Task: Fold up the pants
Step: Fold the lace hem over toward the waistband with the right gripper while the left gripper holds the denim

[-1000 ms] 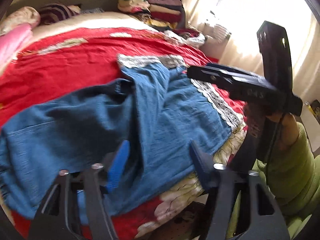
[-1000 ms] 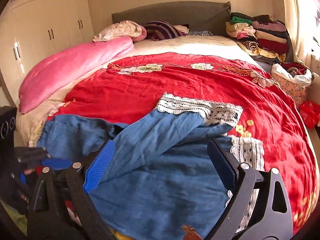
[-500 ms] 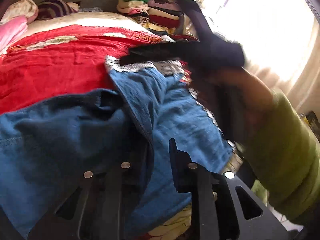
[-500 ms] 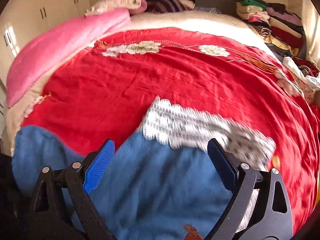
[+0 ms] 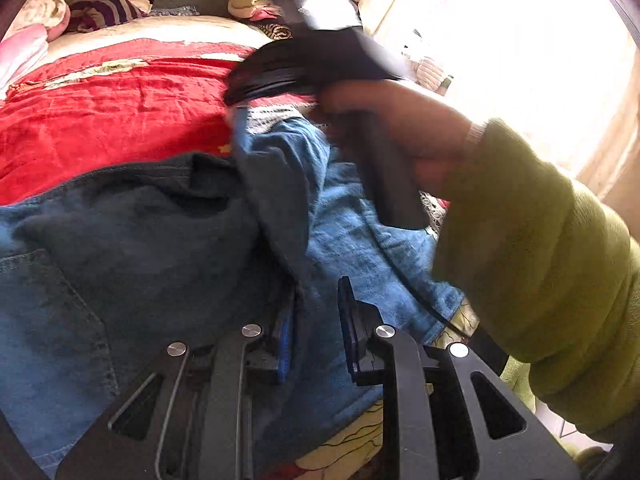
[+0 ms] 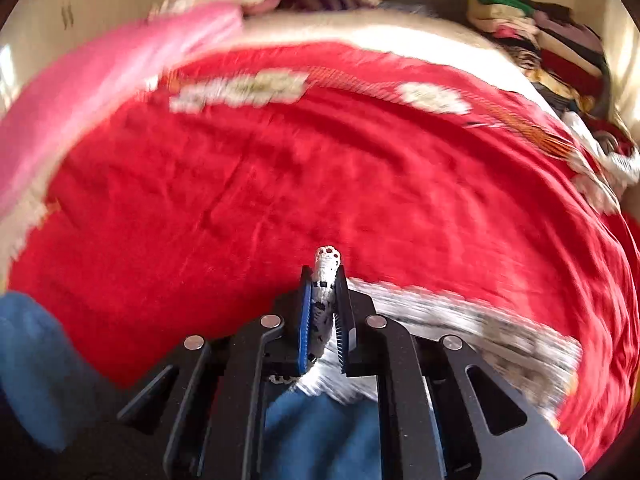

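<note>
The blue pants [image 5: 168, 240] lie bunched across the near part of a bed covered by a red blanket [image 6: 320, 168], their denim filling the lower half of the left wrist view from nine o'clock round to four o'clock. The left tongs [image 5: 316, 320] are drawn nearly together on a raised fold of that denim — the cloth rises between the blue pads and both press against it. In the right wrist view the right tongs [image 6: 323, 308] are clamped tight on the white lace hem [image 6: 325, 280] of a pant leg; a scalloped tip of lace pokes out past the fingertips toward twelve o'clock, and more lace trails off blurred toward four o'clock over the red blanket. Blue denim shows beneath the tongs at six o'clock and again at eight o'clock. In the left wrist view the person's right hand [image 5: 400, 128] grips the black handle of its tool at about one o'clock, with a green sleeve [image 5: 540, 260] running down to four o'clock. A pink quilt [image 6: 100, 84] lies along the bed's edge at ten o'clock in the right wrist view, pillows sit at the headboard near twelve o'clock, and a pile of folded clothes [image 6: 540, 36] is stacked at two o'clock — much of this view is smeared by blur.
</note>
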`<state>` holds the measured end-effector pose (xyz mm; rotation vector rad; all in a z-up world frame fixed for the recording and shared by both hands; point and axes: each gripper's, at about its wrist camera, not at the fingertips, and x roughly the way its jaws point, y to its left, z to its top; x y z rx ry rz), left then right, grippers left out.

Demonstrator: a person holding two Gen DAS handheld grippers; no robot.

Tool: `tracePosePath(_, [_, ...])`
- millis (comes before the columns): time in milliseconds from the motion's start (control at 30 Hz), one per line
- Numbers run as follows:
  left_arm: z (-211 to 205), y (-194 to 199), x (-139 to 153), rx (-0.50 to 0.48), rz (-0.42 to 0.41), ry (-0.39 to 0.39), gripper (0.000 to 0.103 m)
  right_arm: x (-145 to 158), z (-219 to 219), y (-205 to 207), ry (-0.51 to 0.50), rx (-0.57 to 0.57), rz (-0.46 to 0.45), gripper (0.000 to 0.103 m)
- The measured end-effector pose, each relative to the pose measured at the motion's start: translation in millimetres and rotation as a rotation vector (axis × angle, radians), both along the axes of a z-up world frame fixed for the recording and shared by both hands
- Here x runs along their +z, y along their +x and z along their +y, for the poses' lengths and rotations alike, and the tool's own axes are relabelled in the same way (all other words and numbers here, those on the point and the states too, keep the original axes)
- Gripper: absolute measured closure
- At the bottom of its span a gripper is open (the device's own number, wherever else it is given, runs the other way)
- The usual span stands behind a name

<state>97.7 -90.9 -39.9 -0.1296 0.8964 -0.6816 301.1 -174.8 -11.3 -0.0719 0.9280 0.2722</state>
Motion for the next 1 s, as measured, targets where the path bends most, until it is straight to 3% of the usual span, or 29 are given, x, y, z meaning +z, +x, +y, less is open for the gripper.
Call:
tracePosePath(200, [9,1,0,0.046,-0.019,0.011,0.083,46,-98,-59,0.248,-0.122,-0.079,0.098])
tracePosePath(300, [15,2,4,0.072,-0.053,0.023,0.083,60,-136,-91,0.311,-0.185,-0.110,0.098])
tracePosePath(400, [18,3,8,0.063,-0.069,0.025,0.097,63,-166,-128,0.399,-0.224,-0.111,0.098])
tracePosePath(600, [19,-15,20,0.034,-0.174,0.110,0.099,46,-188,-202,0.458,-0.266,-0.080,0.098])
tracePosePath(733, [22,-27,19,0.000,-0.196,0.150,0.099,16,-194,-241,0.510,-0.305,-0.003,0.098])
tracePosePath(867, [23,-32,12,-0.016,-0.170,0.164,0.099,-11,-204,-256,0.535,-0.355,0.062,0.098])
tracePosePath(1000, [17,-39,11,-0.038,-0.178,0.190,0.099,-17,-204,-264,0.530,-0.360,0.067,0.098])
